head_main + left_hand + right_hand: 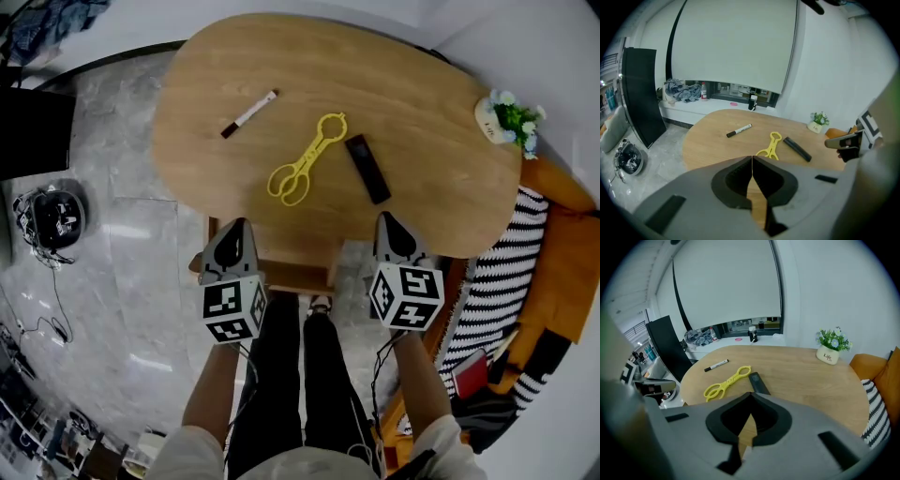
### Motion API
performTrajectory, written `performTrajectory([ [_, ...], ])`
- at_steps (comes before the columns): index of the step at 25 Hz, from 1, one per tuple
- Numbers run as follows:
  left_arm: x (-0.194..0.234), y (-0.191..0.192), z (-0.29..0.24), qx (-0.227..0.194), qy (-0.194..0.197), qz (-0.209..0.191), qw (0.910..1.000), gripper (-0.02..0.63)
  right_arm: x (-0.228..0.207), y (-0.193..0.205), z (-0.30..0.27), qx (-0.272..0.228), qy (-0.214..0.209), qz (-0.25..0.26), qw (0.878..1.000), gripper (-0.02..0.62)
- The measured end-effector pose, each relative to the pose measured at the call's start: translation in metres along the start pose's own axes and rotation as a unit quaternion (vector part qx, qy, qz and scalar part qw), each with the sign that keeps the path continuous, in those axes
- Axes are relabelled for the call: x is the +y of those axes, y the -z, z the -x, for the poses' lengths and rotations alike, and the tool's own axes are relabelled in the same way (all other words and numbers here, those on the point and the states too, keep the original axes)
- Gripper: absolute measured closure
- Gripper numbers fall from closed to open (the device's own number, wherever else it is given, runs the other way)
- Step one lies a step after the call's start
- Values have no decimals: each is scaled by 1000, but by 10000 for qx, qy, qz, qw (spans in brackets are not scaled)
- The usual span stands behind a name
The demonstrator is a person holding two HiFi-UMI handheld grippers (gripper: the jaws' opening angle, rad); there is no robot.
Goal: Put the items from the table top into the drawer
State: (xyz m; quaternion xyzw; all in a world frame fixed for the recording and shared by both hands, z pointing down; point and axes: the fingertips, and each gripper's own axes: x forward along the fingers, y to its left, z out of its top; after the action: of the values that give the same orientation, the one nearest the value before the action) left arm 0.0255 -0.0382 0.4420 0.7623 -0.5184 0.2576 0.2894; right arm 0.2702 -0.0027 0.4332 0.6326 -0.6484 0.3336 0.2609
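head view: oval wooden table (412,122) on grey marble floor (131,244).

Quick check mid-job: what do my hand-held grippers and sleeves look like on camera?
The left hand-held gripper and the right hand-held gripper have grey bodies, black padded jaws tapering to a point, each with a white cube of black square markers. Short pale sleeves.

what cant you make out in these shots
- drawer: likely the wooden strip under the table edge in the head view; open or closed, cannot tell. In their own views the left hand-held gripper and right hand-held gripper block it.
- black bar: too small in every view to identify.
- marker: print too small, head view.
- windowsill clutter: distant and tiny, left gripper view.
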Motion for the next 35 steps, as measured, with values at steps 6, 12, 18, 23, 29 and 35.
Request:
performTrajectory([
  [6,8,12,-9,36,-43,48,10000,595,2,3,-28,62,-172,-86,9998,574],
  [12,11,21,-26,121,-20,67,9999,595,-4,5,-55,237,-172,215,9993,527],
  [18,13,22,-42,206,74,32,9998,595,-13,6,-82,479,-169,509,9974,479],
  [23,12,19,-52,251,167,-16,9995,595,-15,6,-105,720,-320,774,9939,424],
  [29,12,17,-60,316,270,-42,9991,595,-16,1,-126,947,-446,1094,9885,400],
  [35,13,12,-68,392,359,-141,9985,595,-16,9,-140,1278,-617,1261,9818,350],
])
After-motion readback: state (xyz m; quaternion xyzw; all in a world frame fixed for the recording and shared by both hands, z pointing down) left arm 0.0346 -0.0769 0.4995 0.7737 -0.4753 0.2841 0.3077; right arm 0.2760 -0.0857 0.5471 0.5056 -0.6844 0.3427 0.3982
